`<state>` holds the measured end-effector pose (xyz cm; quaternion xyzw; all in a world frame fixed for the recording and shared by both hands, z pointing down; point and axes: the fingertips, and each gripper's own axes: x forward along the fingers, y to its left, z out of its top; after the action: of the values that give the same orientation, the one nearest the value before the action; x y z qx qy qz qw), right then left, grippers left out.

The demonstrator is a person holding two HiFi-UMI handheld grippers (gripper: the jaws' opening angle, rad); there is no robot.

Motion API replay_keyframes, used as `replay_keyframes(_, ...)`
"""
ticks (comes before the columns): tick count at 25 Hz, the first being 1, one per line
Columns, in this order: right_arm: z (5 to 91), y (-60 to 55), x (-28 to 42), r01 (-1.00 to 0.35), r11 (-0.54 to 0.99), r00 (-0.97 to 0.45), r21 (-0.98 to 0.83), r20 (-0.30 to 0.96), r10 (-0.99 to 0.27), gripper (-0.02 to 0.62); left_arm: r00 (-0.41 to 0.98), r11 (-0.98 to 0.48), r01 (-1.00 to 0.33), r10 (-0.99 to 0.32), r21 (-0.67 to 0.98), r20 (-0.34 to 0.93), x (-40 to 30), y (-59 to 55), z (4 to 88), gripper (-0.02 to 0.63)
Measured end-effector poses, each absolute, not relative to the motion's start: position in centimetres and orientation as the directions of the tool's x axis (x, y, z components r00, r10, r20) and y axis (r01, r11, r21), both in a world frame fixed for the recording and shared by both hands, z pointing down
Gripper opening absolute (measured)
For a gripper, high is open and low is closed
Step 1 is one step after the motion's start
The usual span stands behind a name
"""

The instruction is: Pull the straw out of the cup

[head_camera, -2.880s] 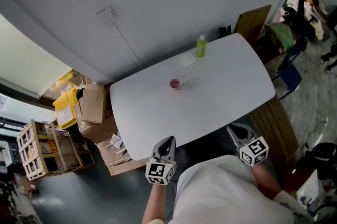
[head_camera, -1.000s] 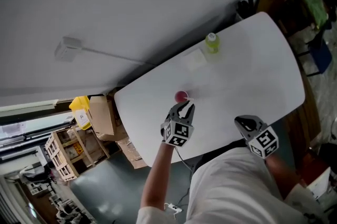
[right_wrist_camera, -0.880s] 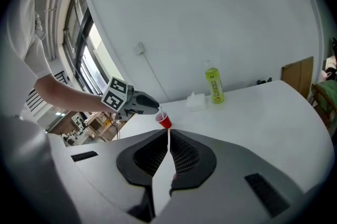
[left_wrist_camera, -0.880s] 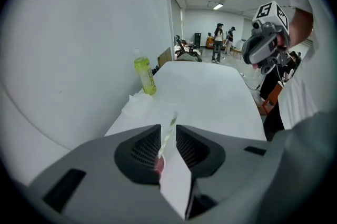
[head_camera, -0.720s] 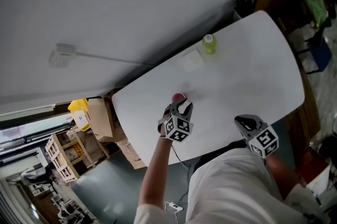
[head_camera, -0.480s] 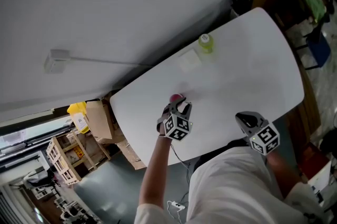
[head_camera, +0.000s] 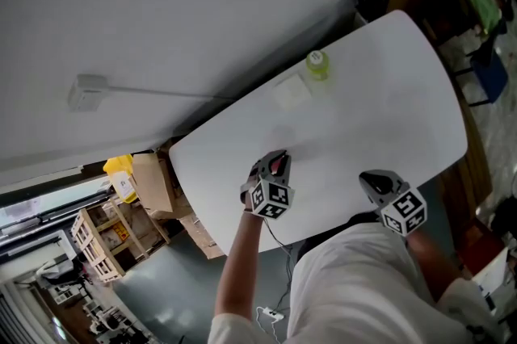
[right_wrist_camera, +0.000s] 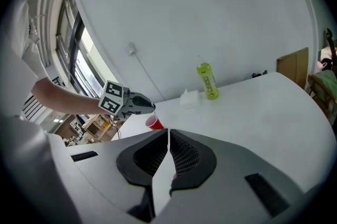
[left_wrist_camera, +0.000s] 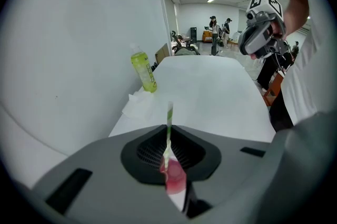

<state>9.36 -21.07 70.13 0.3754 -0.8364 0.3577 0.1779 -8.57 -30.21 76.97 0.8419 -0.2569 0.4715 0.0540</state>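
A small red cup (left_wrist_camera: 175,183) stands on the white table (head_camera: 388,92) with a green-and-white straw (left_wrist_camera: 169,118) rising out of it. My left gripper (left_wrist_camera: 168,136) hangs over the cup; its jaws have just been closing and now pinch the straw. In the head view the left gripper (head_camera: 277,161) covers most of the cup (head_camera: 279,165). The right gripper view shows the cup (right_wrist_camera: 154,123) just under the left gripper (right_wrist_camera: 150,106). My right gripper (head_camera: 367,179) hovers at the table's near edge, jaws together, holding nothing.
A green drink bottle (head_camera: 317,65) stands near the wall edge of the table with a white tissue (head_camera: 291,92) beside it. Cardboard boxes and a yellow bin (head_camera: 121,173) sit on the floor to the left. People stand far down the room.
The left gripper sank onto the cup and its jaws went from open to closed round the straw. The cup is now mostly hidden beneath it. The right gripper barely shifted.
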Motion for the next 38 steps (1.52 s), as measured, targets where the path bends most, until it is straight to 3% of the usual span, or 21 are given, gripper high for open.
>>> replay_keyframes(18, 66.6, -17.7, 5.9, -0.746, 0.548, -0.658, -0.379, 0.548, -0.517, 0.038, 0.499, -0.775, -0.592, -0.569, -0.222, 0.653, -9.9, -26.9, 68.3, 0.026)
replay_keyframes(38, 59.4, -8.9, 0.9, -0.772, 0.592, -0.623, -0.231, 0.462, -0.631, 0.038, 0.527, -0.630, -0.761, -0.739, -0.154, 0.419, -17.0, -14.3, 56.6, 0.023)
